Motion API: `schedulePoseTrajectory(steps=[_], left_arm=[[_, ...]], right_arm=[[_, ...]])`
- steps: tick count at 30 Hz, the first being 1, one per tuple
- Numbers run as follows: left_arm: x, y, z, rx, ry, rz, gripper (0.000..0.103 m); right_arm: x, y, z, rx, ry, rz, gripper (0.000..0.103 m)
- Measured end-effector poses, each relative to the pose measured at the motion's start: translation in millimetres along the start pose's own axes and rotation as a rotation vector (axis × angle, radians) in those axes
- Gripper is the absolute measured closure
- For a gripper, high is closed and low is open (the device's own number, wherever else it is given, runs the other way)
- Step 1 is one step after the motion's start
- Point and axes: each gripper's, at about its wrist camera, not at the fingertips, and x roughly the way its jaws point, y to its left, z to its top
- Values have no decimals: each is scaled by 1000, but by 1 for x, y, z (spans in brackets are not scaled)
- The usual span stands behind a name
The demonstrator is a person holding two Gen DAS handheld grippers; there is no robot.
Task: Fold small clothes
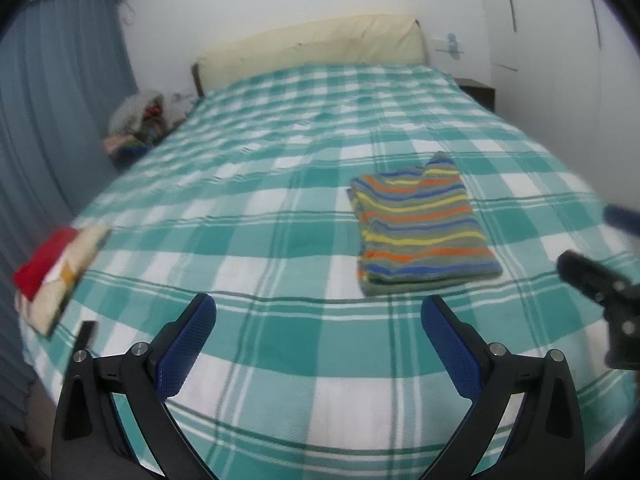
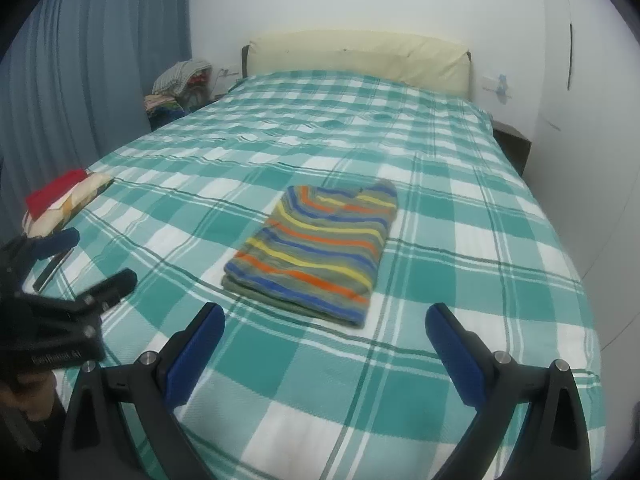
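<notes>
A striped garment (image 1: 422,226) in grey, orange, yellow and blue lies folded into a neat rectangle on the green checked bedspread (image 1: 280,208). It also shows in the right wrist view (image 2: 320,248). My left gripper (image 1: 319,312) is open and empty, held above the bed, short of the garment and to its left. My right gripper (image 2: 326,322) is open and empty, just short of the garment's near edge. Each gripper shows at the edge of the other's view.
A small stack of folded clothes (image 1: 56,268), red on top, lies at the bed's left edge, also in the right wrist view (image 2: 64,204). A cream headboard (image 1: 312,50) stands at the far end. A clothes pile (image 2: 180,88) and blue curtain (image 2: 100,60) are on the left.
</notes>
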Motion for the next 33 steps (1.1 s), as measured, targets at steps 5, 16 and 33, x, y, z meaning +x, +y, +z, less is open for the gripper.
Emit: schedulePoseTrajectory(steps=[5, 16, 33], left_arm=[[10, -6, -6, 26, 30, -1, 0], [28, -11, -19, -7, 92, -73, 0], [22, -1, -18, -36, 133, -102, 0]], right_arm=[[-6, 9, -8, -27, -11, -52, 2], [16, -3, -29, 39, 28, -48, 2], [6, 19, -24, -8, 76, -53, 2]])
